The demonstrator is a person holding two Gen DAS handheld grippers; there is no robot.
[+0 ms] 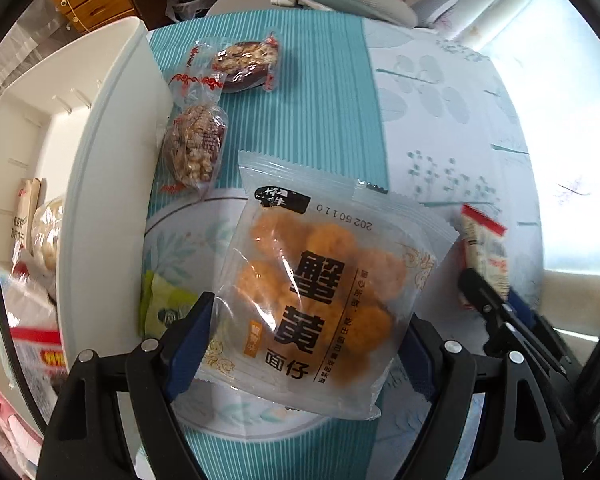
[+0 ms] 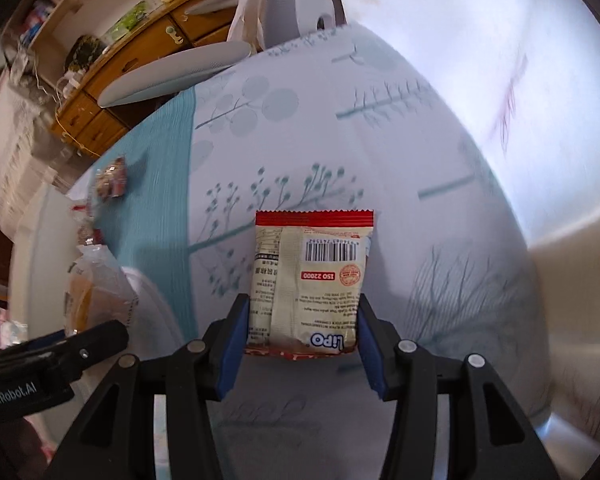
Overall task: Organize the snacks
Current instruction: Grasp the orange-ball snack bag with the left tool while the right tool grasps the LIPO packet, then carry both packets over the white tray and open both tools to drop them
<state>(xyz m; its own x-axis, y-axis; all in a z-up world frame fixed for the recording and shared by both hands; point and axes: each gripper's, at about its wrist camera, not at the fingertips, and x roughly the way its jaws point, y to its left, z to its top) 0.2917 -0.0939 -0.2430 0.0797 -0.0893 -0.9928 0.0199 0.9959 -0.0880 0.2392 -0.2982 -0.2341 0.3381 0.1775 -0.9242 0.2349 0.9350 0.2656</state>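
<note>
At the far left of the left wrist view stands a white bin (image 1: 112, 184), tall-walled and open at the top. Inside it lie several wrapped snacks — a pale packet of round pieces (image 1: 48, 236), a beige carton edge with print (image 1: 26, 216), and a red-and-white wrapper (image 1: 36, 344) lower down; their exact number is hard to tell. Just beside the bin's outer wall, on the striped teal tablecloth (image 1: 324, 92), lie two clear packets: a nut bar (image 1: 194, 148) close to the wall and a darker nut-and-date piece (image 1: 246, 62) farther back. Below them sits a white plate with a leaf pattern (image 1: 180, 236), holding a yellow-green packet (image 1: 168, 308) at its left edge.

Over the plate, the left claw (image 1: 306, 340) grips the crab-roe snack bag (image 1: 320, 292) — a clear pouch of orange round puffs with bold black characters — pinched at its lower sides between the blue pads.

Further right, over the pale floral part of the table (image 2: 380, 140), the right claw (image 2: 300, 344) is clamped on the Lipo biscuit packet (image 2: 310, 276), a cream wrapper with red crimped ends, barcode side facing the camera and held upright. In the left wrist view the same packet (image 1: 484, 248) shows at the right edge.
</note>
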